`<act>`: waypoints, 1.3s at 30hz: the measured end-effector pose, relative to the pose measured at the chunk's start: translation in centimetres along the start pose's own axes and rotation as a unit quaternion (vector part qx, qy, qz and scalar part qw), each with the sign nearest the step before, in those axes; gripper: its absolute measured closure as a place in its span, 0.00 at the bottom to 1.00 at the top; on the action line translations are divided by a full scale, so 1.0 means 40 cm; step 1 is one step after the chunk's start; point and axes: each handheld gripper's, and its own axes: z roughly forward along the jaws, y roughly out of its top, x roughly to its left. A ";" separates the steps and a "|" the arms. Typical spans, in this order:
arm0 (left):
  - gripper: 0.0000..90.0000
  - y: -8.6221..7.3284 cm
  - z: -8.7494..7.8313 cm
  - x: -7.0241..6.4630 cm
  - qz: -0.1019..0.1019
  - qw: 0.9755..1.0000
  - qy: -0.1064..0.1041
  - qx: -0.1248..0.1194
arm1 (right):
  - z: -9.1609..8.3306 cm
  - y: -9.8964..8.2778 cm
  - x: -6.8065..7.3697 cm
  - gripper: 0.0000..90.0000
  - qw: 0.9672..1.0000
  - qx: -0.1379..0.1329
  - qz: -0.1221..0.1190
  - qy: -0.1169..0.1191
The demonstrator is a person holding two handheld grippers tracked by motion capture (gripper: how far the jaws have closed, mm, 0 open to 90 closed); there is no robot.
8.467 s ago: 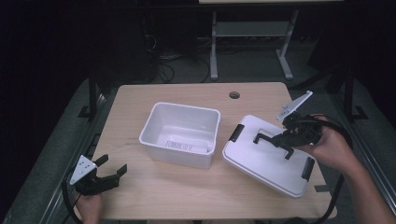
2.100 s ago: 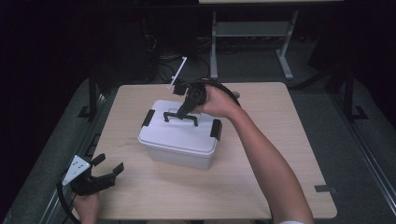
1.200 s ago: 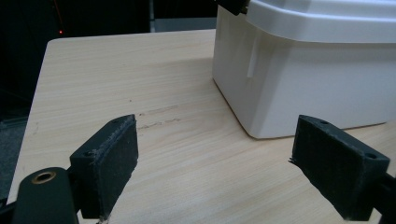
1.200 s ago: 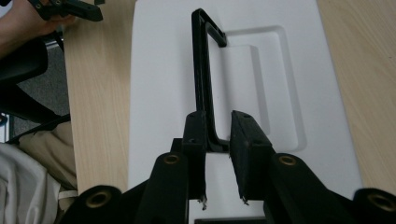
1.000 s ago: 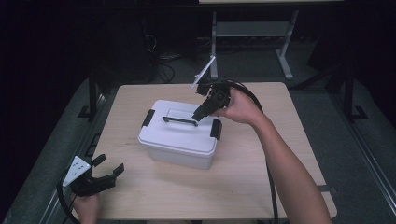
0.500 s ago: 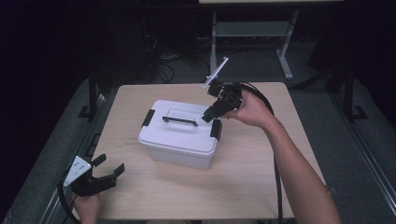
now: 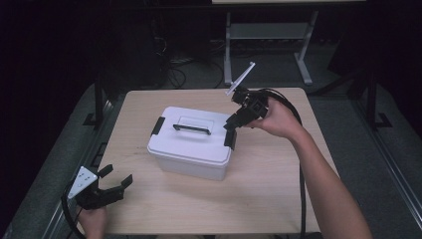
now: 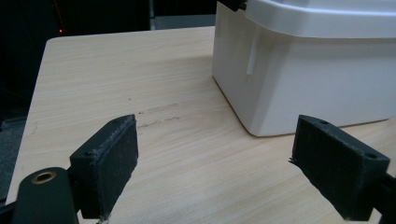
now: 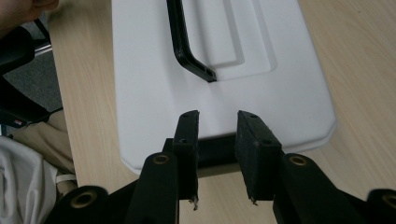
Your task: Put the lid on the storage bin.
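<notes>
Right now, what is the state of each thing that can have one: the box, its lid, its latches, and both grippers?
Box: upright on the table, closed.
Lid: on the box, handle lying flat.
Right latch: between the jaws of the right gripper.
Left latch: untouched.
Left gripper: open, empty.

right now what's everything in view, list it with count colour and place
white plastic storage box with lid: 1, white, middle of the table, lid on
black carry handle: 1, black, lying flat on the lid top
black side latches: 2, black, one at each short end of the lid
light wooden table: 1, pale wood, under everything
metal stand: 1, grey, on the floor behind the table
left gripper: 1, black, near left table corner, jaws wide apart
right gripper: 1, black, at the box's right-end latch, jaws narrowly apart
</notes>
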 end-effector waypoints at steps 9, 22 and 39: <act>0.15 0.000 0.000 -0.003 0.003 1.000 0.001 0.003 | -0.028 -0.047 -0.008 0.74 1.000 -0.011 0.015 -0.005; 0.15 0.000 0.000 -0.004 0.005 1.000 0.002 0.003 | -0.068 -0.115 -0.018 0.71 0.999 -0.020 0.038 -0.016; 0.15 0.000 0.000 -0.005 0.006 1.000 0.002 0.006 | -0.097 -0.164 -0.020 0.67 0.998 -0.020 0.056 -0.026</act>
